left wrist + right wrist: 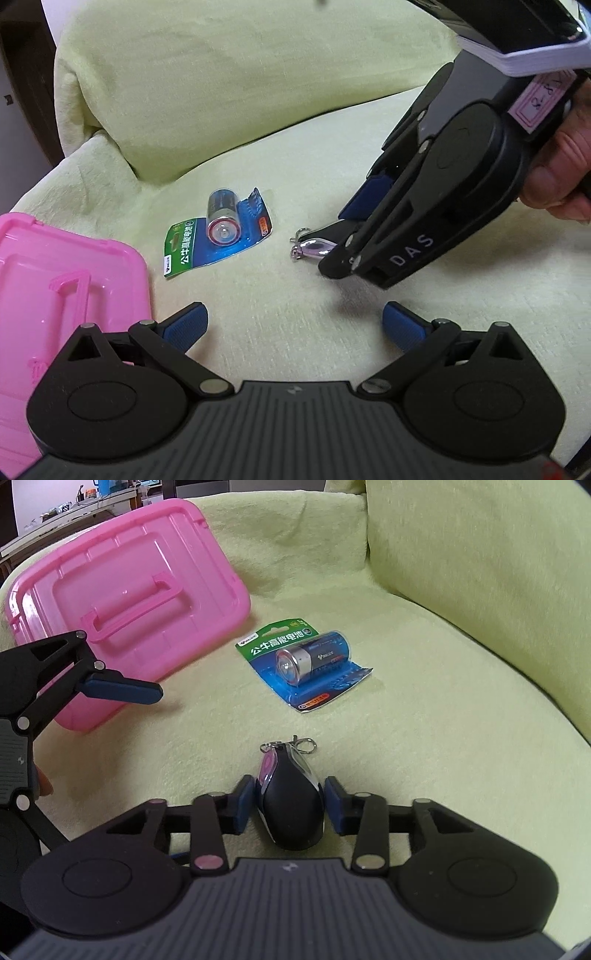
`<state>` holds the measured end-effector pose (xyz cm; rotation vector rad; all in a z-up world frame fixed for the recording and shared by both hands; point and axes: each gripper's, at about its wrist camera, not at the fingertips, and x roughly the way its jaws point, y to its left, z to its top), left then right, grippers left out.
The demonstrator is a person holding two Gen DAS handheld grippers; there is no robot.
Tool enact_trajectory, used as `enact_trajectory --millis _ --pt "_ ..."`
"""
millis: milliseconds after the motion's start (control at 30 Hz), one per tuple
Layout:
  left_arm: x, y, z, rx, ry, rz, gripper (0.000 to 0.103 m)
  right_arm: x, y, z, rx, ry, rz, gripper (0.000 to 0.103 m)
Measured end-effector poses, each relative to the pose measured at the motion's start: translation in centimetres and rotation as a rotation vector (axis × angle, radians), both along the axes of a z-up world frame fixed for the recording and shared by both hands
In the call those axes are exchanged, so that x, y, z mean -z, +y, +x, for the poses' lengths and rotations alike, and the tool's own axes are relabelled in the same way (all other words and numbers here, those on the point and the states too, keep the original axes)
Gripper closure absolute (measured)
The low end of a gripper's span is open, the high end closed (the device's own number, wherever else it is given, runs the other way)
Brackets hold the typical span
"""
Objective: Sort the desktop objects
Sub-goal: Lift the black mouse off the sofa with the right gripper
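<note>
A black key fob (291, 805) lies on the pale green cushion (424, 757) between the right gripper (291, 806) pads, which flank it without clearly touching; contact is hard to tell. The left gripper (293, 326) is spread wide over bare cushion. Farther off lie the battery pack (306, 664) and the pink box (125, 602), its near corner hidden.

Black grippers, blue-padded fingers (188, 325)
</note>
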<state>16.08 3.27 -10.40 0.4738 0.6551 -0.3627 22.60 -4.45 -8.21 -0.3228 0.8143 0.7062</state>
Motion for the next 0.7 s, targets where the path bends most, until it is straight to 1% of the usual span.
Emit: enact_trajectory --millis 167,333,400,567,700 --pt "-0.1 0.1 0.5 -0.005 0.004 -0.007 0.001 -0.1 -0.4 0.1 0.024 0.018 0.033 0.068" --pt "0.0 0.2 0.6 0.001 0.006 -0.024 0.001 -0.6 -1.1 0.3 0.031 0.065 0.116 0.068" --pt "0.0 0.1 0.6 0.014 0.008 -0.039 0.003 -0.9 -1.2 0.2 0.019 0.087 0.153 0.068" --pt "0.1 0.0 0.7 0.05 0.014 -0.077 0.019 -1.3 -1.4 0.1 -0.014 0.156 0.241 0.068" --pt "0.3 0.1 1.1 0.058 0.013 -0.109 0.029 -1.5 -1.6 0.1 -0.032 0.207 0.299 0.068"
